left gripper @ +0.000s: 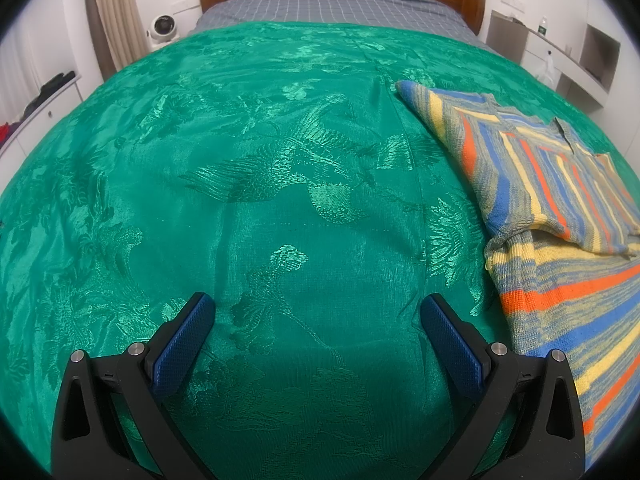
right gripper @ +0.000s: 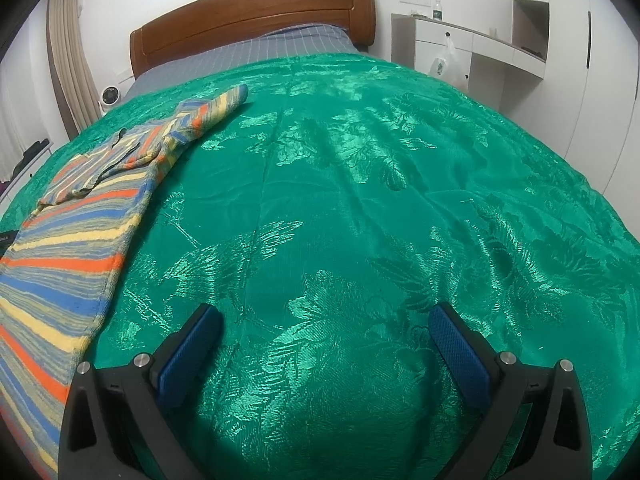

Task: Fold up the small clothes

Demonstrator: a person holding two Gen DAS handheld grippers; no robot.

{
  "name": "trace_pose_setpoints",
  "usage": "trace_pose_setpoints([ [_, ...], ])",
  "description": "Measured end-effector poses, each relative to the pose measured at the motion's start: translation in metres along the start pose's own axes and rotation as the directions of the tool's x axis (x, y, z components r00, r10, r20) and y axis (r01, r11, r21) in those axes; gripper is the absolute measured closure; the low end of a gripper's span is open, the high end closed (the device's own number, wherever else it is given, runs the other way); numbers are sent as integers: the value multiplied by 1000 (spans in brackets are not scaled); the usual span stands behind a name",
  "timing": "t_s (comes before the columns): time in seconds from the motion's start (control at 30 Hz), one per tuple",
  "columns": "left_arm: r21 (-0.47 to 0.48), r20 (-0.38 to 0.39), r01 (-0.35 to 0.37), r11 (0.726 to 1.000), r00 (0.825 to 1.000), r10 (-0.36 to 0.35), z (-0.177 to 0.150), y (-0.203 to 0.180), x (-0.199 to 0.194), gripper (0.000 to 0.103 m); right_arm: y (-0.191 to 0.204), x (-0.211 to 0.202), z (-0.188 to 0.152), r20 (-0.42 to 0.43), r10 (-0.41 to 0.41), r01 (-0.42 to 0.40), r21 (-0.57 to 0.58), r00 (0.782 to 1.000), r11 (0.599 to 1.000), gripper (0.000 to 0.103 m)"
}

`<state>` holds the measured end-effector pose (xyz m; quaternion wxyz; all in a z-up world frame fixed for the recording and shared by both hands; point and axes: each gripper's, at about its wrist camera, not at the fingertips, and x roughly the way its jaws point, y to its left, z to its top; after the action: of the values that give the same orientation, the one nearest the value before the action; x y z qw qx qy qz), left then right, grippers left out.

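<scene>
Striped sweater (left gripper: 560, 200) lies partly folded on green bedspread (left gripper: 280, 160). Left claw (left gripper: 318, 320) and right claw (right gripper: 324, 330) both spread apart, empty, over bare cloth.

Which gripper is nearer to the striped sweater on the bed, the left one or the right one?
Left, though only slightly. The left gripper hovers open with the striped sweater just beyond its right finger. The right gripper is also open, with the sweater a little farther off its left finger.
</scene>
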<state>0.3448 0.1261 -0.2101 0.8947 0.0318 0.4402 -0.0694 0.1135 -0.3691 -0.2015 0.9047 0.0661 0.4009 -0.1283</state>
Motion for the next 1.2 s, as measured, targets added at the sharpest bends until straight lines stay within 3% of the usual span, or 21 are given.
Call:
trace_pose_setpoints([
  [0.57, -7, -1, 9, 1000, 1000, -9, 0, 1, 1, 0, -4, -3, -2, 10, 20, -21, 9, 1000, 1000, 0],
  [0.9, -39, -69, -1, 999, 998, -1, 5, 0, 4, 0, -3, -3, -2, 9, 20, -21, 10, 1000, 1000, 0],
  [1.07, -51, -45, 12, 999, 999, -15, -10, 8, -27, 1, -4, -4, -2, 6, 27, -27, 10, 1000, 1000, 0],
  [1.2, 15, -39, 62, 998, 997, -62, -42, 6, -80, 1, -6, -4, 1, -19, 41, -40, 13, 999, 999, 0],
])
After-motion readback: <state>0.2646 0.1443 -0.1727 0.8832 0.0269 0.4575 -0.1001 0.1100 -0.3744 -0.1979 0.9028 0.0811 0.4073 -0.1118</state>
